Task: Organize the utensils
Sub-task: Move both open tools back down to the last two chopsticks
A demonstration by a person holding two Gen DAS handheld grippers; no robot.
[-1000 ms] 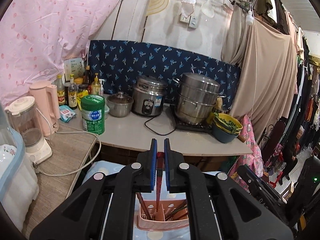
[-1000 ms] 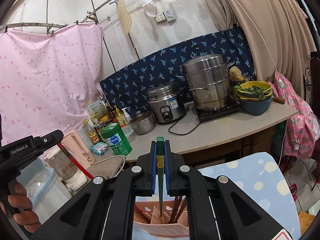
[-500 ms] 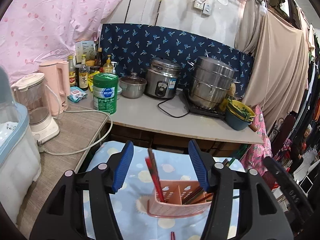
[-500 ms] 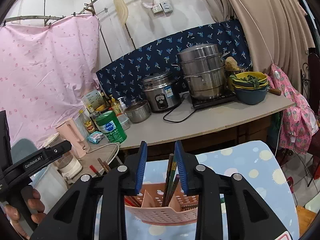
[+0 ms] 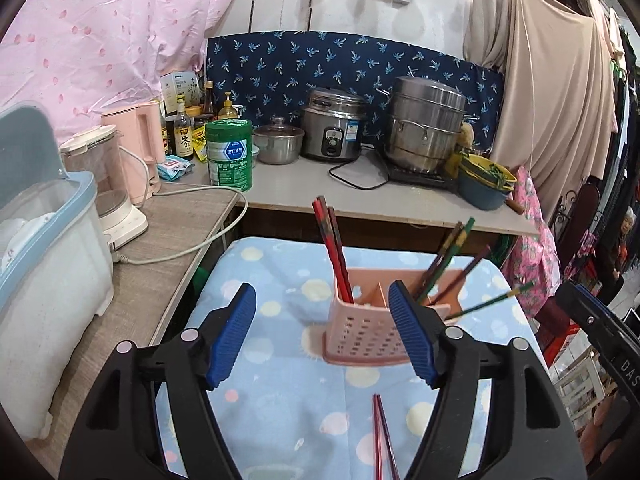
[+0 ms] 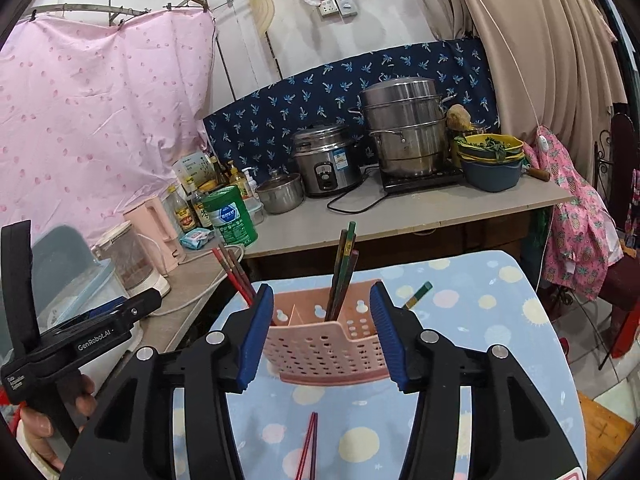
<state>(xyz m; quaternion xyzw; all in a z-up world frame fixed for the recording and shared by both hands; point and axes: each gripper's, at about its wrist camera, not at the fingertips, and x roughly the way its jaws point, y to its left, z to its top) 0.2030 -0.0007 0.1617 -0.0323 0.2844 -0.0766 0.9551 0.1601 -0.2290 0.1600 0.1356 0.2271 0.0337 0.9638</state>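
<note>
A pink perforated utensil holder (image 5: pixel 360 332) (image 6: pixel 324 344) stands on the blue dotted cloth (image 5: pixel 280 400). Red chopsticks (image 5: pixel 332 248) (image 6: pixel 234 276) lean in its left compartment, and green and dark chopsticks (image 5: pixel 444 256) (image 6: pixel 344 268) in its right. One green-tipped chopstick (image 5: pixel 492 302) (image 6: pixel 416 296) lies behind the holder. A red pair (image 5: pixel 382 436) (image 6: pixel 308 444) lies on the cloth in front of it. My left gripper (image 5: pixel 320 289) and right gripper (image 6: pixel 322 289) hover just short of the holder. Both jaws are opening, with nothing gripped.
Behind the cloth a counter (image 5: pixel 360 196) carries a rice cooker (image 5: pixel 334 128), a steamer pot (image 5: pixel 426 128), a green can (image 5: pixel 229 154) and stacked bowls (image 5: pixel 484 184). At left are a pink kettle (image 5: pixel 138 148), a blender (image 5: pixel 108 184), a cable and a white bin (image 5: pixel 44 280).
Both grippers were shut on chopsticks above the holder, left on a red one, right on a green one. They let go, opened wide and drew back and down; the chopsticks now stand in the holder.
</note>
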